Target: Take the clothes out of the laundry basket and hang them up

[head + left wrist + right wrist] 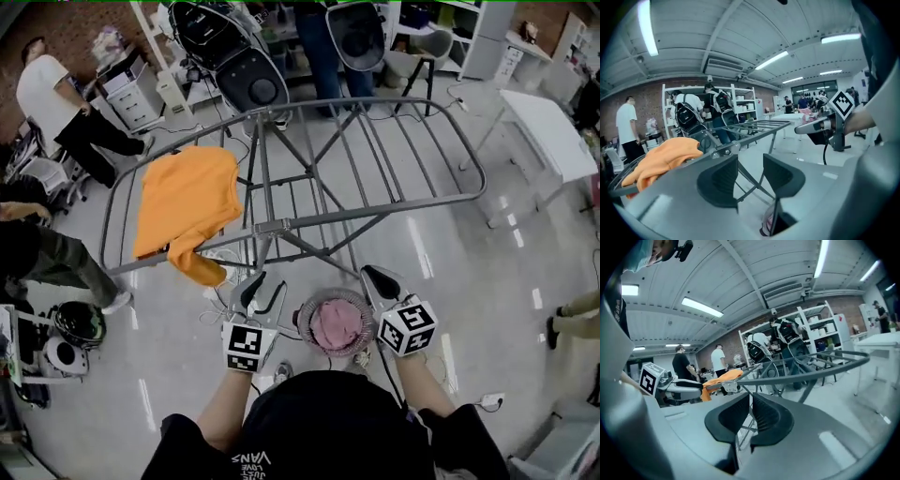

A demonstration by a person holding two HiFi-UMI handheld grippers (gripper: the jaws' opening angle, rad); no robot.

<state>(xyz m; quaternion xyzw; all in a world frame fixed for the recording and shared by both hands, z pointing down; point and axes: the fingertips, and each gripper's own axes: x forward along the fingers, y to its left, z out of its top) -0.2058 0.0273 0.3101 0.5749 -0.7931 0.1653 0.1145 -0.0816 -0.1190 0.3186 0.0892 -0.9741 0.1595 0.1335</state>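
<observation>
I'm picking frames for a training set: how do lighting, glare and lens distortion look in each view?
Head view: even light, pale glare streaks on the floor, the drying rack bowed by the wide lens. Left gripper view: dark round vignette, a ceiling light blown out, the orange shirt soft. Right gripper view: same fisheye curve and vignette.

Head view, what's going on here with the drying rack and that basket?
A person holding a gripper in each hand stands over a laundry basket on the floor with a pink garment in it. An orange garment already hangs on the left part of the drying rack. The left gripper is open and empty; the right gripper has its jaws nearly together on nothing.
</observation>
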